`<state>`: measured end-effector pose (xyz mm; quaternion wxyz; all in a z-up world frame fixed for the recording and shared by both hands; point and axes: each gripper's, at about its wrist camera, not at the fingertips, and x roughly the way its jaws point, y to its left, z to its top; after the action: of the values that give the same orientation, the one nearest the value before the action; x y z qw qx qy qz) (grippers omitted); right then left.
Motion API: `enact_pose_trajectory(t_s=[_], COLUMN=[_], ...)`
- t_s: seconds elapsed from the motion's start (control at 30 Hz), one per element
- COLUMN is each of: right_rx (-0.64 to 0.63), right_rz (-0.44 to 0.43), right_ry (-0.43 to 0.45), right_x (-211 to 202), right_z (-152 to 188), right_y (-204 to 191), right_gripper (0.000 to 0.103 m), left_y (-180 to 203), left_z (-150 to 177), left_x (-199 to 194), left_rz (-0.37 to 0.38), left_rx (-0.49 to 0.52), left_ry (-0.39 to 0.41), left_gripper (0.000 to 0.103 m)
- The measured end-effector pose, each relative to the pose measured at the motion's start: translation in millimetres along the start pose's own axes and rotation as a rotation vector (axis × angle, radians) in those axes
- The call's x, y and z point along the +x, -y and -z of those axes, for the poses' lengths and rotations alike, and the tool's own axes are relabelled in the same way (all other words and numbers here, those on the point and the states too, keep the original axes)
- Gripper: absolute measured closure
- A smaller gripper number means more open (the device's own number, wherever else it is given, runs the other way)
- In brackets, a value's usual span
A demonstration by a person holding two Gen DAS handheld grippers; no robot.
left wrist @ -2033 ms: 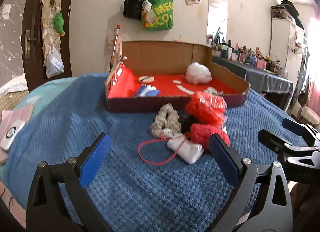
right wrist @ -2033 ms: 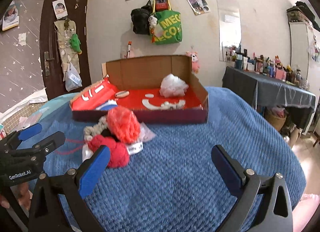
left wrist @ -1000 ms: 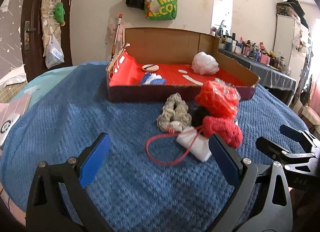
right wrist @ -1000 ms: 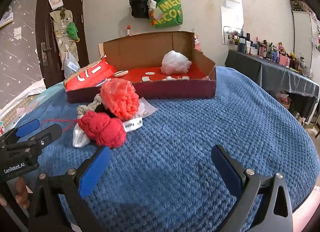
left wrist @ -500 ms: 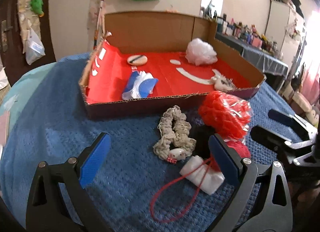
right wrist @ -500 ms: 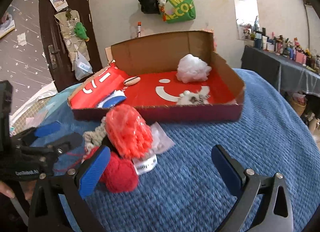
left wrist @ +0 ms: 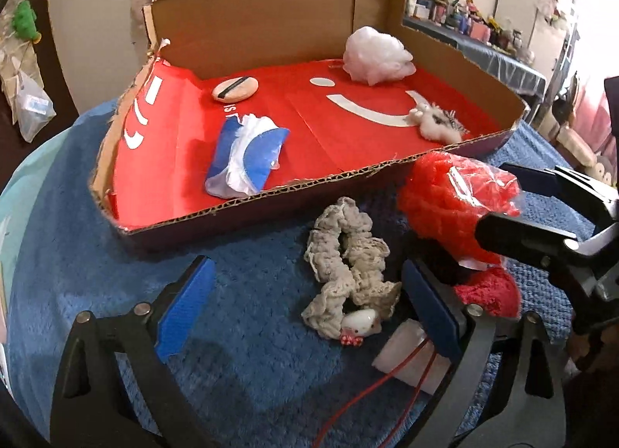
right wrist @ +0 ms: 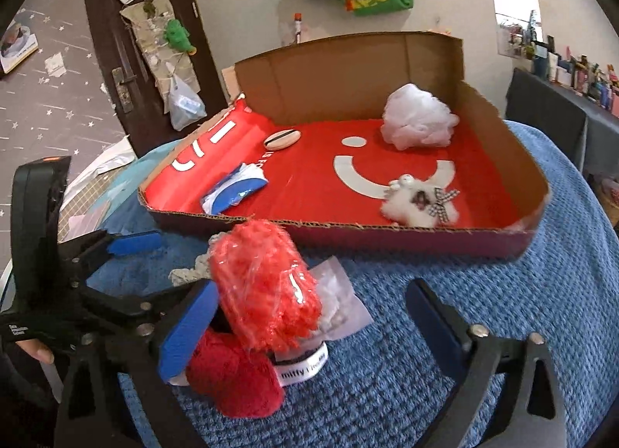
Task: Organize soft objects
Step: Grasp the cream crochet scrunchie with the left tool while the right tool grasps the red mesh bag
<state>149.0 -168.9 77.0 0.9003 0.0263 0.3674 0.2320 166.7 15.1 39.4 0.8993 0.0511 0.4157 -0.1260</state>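
Red plastic-wrapped yarn bundle point(right wrist: 267, 285) lies just ahead of the right gripper point(right wrist: 305, 328), whose fingers gape open around it, while the left gripper point(left wrist: 305, 308), fingers likewise spread, frames the grey crocheted scrunchie point(left wrist: 348, 266), presumably bound for the red-lined cardboard box point(left wrist: 271, 49).

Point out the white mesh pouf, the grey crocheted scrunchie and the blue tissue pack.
white mesh pouf point(right wrist: 419, 122), right wrist view, its middle.
grey crocheted scrunchie point(left wrist: 340, 227), left wrist view, upper loop.
blue tissue pack point(left wrist: 247, 156), left wrist view, centre.

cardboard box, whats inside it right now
Inside the cardboard box: white mesh pouf, small white plush, powder puff, blue-white packet. Anything beneath them is hidden.
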Motion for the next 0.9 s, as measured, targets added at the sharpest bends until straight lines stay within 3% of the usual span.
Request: enact_pose_trajectory(t_s=[0.17,0.23,0.27,0.33,0.53,0.9], right_rx=[-0.023,-0.029,-0.031,-0.042,-0.054,-0.046], right_rz=[-0.06,-0.084,-0.105,-0.126,-0.122,-0.113], right_ry=[-0.026,-0.035,-0.032,-0.035,0.008,0.066], right_x=[7.1,7.9,7.4,6.8,-4.2,-24.9], right_z=[-0.5,1.3,1.7,2.2,1.1,-5.1], right_y=[-5.6,-8.5,-9.5,-12.6,-13.4,-8.9], right_gripper=[0.025,0.036,0.047,0.051,0.055,0.057], left_y=[-1.0,2.2,3.6,5.4,4.4,7.4], left_z=[-1.0,-0.1,0.2,0.5,0.4,-5.8], left_x=[11.4,10.8,9.4,6.9,-9.4,-36.1], left_rz=[0.066,0.09,0.108,0.124,0.147,0.145], left_rx=[-0.008,0.004,0.009,0.01,-0.014,-0.002], left_ry=[-0.034,-0.032,-0.029,-0.024,0.011,0.077], left_gripper=[0.038,0.054,0.06,0.07,0.075,0.076])
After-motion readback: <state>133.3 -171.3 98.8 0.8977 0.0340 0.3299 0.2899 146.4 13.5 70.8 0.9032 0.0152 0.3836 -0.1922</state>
